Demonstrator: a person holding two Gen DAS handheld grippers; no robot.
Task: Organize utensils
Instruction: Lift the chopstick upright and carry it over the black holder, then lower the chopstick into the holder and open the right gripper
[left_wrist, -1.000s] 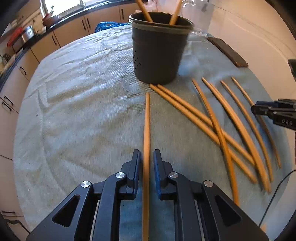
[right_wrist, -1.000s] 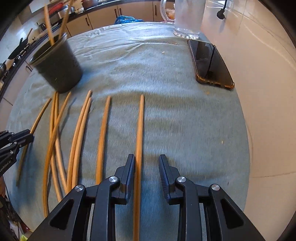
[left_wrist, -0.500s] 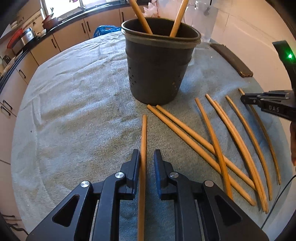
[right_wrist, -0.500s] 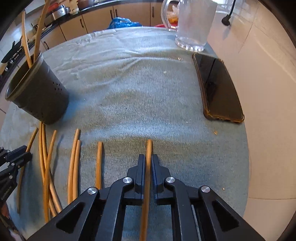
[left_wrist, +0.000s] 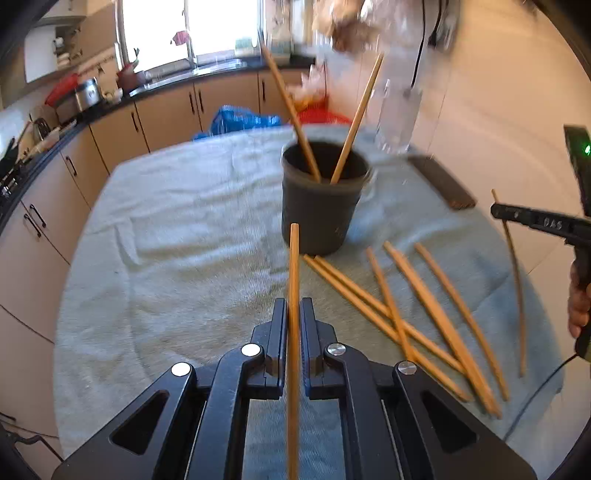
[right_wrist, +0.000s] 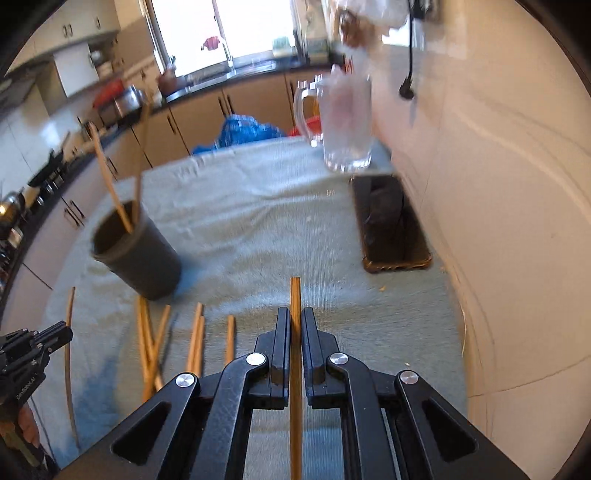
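A dark utensil cup stands mid-cloth with 2 sticks leaning out; bare cloth lies open to its left.

Ten wooden chopsticks counted: two upright chopsticks in the holder, six loose chopsticks on the cloth, one chopstick clamped in the left gripper, one more clamped in the right gripper. One dark utensil holder. One glass mug. One phone. One grey-green cloth. Two grippers.

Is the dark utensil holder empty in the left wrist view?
No, two chopsticks stand inside the dark holder, leaning against its rim.
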